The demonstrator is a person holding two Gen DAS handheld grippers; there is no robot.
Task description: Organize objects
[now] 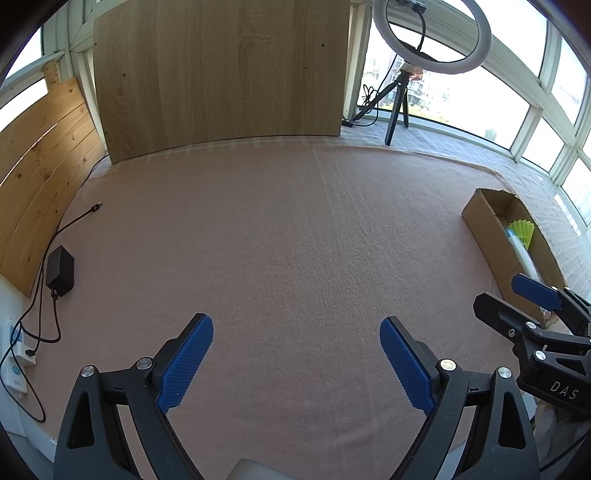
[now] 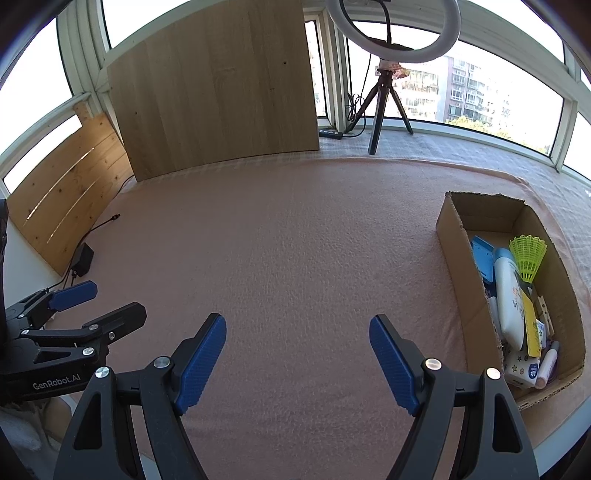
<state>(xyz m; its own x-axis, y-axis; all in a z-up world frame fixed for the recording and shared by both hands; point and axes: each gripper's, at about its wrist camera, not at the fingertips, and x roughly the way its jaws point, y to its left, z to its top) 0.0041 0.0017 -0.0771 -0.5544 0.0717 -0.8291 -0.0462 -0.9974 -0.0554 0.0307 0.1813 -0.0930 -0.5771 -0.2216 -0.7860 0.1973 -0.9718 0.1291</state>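
In the left wrist view, a black power adapter with its cable is seen at the left edge of the frame, lying on the pink blanket that covers the work surface. A pale wooden panel is stood upright at the upper centre, behind the blanket. The left gripper is shown at the bottom centre with its blue-padded jaws spread wide; nothing is held between them and only bare blanket is seen in the gap. A ring light on a tripod is placed at the upper right, in front of the windows. At the right edge, part of the cardboard box is visible, with the right gripper's black frame in front of its near end.

In the right wrist view, the left gripper is seen from the side at the lower left of the frame, empty. The right gripper occupies the bottom centre, its jaws parted widely and nothing gripped. At the right of the frame, the cardboard box is rested on the blanket and is filled with the sorted objects: a blue case, a white bottle, a green shuttlecock, a yellow card and several small items near the lower end that cannot be told apart clearly. The box is set well apart from both grippers' fingertips.
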